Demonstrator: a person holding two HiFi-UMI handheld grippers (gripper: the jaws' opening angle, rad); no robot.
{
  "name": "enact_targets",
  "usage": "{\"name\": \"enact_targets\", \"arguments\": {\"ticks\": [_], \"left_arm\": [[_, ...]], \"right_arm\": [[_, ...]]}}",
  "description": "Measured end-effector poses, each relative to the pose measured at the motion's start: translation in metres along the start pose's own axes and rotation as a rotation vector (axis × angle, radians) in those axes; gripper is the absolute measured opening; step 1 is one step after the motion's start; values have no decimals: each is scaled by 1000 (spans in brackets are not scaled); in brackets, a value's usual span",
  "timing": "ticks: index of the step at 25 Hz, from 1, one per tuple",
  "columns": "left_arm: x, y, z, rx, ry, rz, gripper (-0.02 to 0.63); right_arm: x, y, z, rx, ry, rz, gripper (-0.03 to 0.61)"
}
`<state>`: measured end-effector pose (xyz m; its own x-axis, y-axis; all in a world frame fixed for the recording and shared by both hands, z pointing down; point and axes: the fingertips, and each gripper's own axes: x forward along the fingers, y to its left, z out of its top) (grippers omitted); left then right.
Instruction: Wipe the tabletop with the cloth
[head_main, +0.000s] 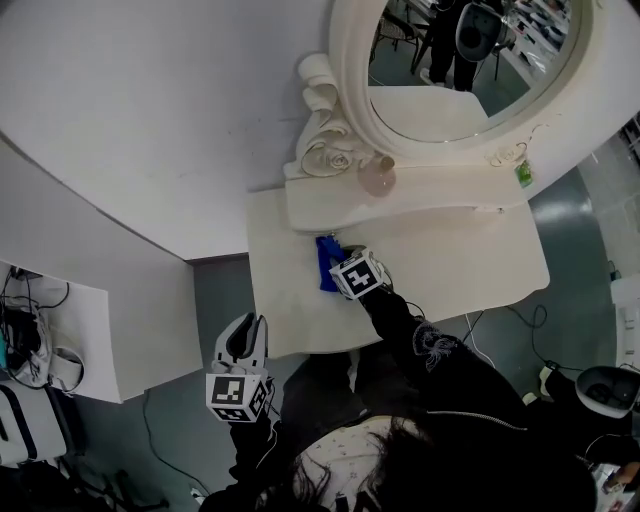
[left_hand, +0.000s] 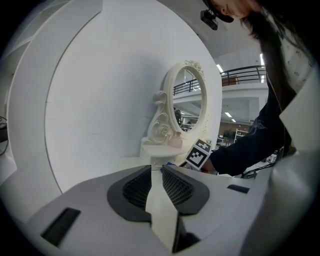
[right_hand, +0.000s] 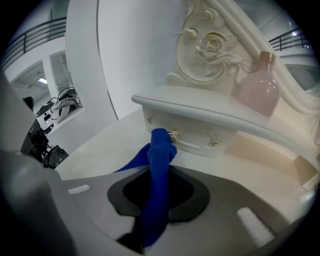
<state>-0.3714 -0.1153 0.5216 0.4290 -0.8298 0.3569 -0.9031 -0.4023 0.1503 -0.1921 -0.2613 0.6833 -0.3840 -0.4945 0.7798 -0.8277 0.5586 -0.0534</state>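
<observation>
Dressing-desk wipe, seen from overhead: the R tool (head_main: 338, 263) is clenched on a blue cloth (head_main: 325, 262) over the white desk (head_main: 450, 275), approx. mid-frame. In the right gripper view the cloth (right_hand: 158, 175) runs up betw. the two dark pads as a bunched roll. Its free end pokes out past the tips, and a flap trails off at 9 o'clock onto the desk top. The cloth sits just in front of the raised shelf w/ small drawer (right_hand: 200, 142), near the desk's back-left part.

A pink bottle (head_main: 378, 177) stands on that shelf at approx. 1 o'clock from the cloth, beside the carved base of the oval mirror (head_main: 470, 60). A dark sleeve (head_main: 420, 345) leads back from the R tool toward 5 o'clock.

The L tool (head_main: 248, 328) hangs off the desk's front-left corner at 7 o'clock in the head view, over grey floor, well apart from the cloth. The left gripper view shows its jaws released: a narrow gap betw. the mesh pads (left_hand: 137, 187), nothing in it, pointed toward the mirror.
</observation>
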Motion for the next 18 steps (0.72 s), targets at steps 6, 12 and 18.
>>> {"name": "enact_targets", "arguments": {"ticks": [6,12,18], "left_arm": [[38,-47,15,30,7,-23,64],[96,-119,34,111,32,-62,64],[149,-210,36,71,35,-154,64]], "right_arm": [[-24,-74,-33,42,-13,-26,72],[-63,-155,-67,89,-11,-54,72],[-89,-230,-102,116,-47,-39,71]]}}
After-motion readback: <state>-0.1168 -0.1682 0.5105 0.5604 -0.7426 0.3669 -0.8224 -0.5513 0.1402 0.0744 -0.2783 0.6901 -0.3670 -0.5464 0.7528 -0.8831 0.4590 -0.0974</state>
